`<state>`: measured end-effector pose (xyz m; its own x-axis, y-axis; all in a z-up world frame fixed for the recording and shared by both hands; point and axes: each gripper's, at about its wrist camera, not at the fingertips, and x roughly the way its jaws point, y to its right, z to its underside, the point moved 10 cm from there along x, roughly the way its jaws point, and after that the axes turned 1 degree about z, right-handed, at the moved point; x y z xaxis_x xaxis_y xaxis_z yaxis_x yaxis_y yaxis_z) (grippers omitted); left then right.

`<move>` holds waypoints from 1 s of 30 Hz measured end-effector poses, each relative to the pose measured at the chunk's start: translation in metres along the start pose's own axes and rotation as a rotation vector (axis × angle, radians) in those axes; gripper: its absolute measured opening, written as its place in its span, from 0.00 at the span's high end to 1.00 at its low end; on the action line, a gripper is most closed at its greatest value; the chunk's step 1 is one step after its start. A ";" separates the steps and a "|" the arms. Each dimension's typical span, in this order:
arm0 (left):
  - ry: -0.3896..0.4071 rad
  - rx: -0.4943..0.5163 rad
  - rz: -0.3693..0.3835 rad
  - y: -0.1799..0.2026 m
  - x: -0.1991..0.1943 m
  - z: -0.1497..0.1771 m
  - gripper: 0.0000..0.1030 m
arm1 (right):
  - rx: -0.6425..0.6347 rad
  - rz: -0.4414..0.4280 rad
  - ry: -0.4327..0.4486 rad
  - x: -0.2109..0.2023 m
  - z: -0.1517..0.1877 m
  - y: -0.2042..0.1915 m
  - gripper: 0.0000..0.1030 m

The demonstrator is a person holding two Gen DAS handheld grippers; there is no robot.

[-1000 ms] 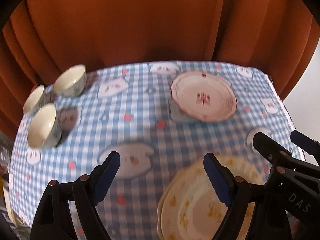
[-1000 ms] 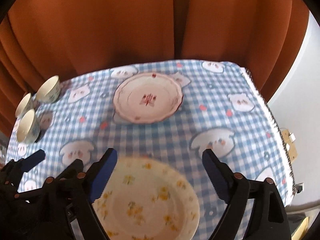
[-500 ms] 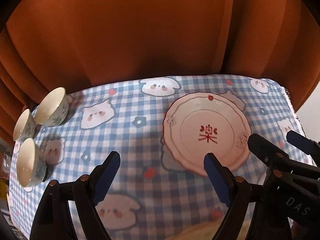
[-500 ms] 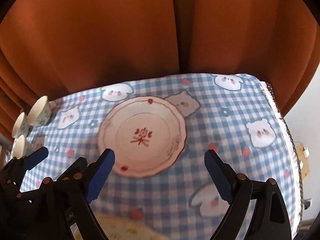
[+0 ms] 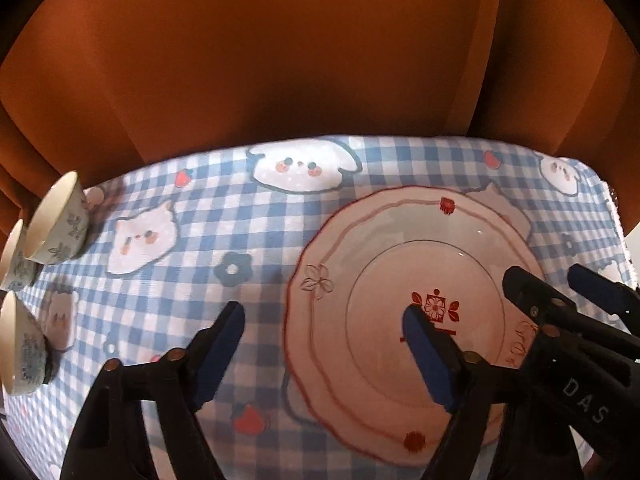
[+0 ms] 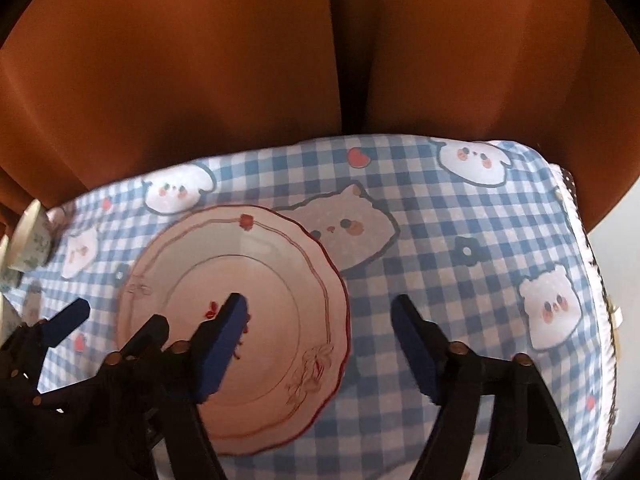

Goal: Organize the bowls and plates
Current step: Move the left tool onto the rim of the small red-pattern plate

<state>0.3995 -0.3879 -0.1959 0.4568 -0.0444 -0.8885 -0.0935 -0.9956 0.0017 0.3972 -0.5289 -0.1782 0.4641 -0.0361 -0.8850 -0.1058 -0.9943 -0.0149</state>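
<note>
A pink plate with a red scalloped rim and a red flower mark [image 5: 384, 276] lies flat on the blue checked tablecloth; it also shows in the right wrist view [image 6: 276, 276]. My left gripper [image 5: 324, 320] is open and empty, straddling the plate's left rim. My right gripper [image 6: 320, 312] is open and empty, straddling the plate's right rim. Three small floral bowls stand at the table's left edge: one at the back [image 5: 56, 224], one behind it [image 5: 14, 256], one nearer [image 5: 20, 348]. Each gripper shows in the other's view.
The tablecloth [image 5: 224, 224] with animal faces covers the table. An orange curtain [image 5: 300, 60] hangs close behind the far edge. The table's right edge with a lace trim [image 6: 592, 264] drops off to a pale floor.
Both grippers have moved forward across the table toward the pink plate. The yellow-flowered plate near the front has dropped out of both views. The jaws stayed open.
</note>
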 end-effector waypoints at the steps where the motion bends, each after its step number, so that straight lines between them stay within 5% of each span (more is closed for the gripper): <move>1: -0.015 -0.005 0.010 0.001 0.004 0.001 0.27 | 0.000 -0.002 -0.013 0.005 0.001 0.000 0.33; 12: -0.054 -0.005 0.020 0.005 0.024 0.000 0.37 | 0.004 -0.070 -0.070 0.036 0.000 -0.009 0.44; 17: -0.068 0.021 0.018 0.001 0.023 0.002 0.39 | -0.019 -0.002 -0.086 0.038 0.002 -0.020 0.44; 30: -0.122 -0.020 0.001 -0.043 -0.003 0.053 0.39 | -0.043 -0.040 -0.132 0.021 0.038 -0.055 0.44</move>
<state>0.3558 -0.3402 -0.2179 0.3456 -0.0364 -0.9377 -0.0756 -0.9971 0.0109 0.3790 -0.4712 -0.2139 0.3475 0.0141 -0.9376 -0.0506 -0.9981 -0.0338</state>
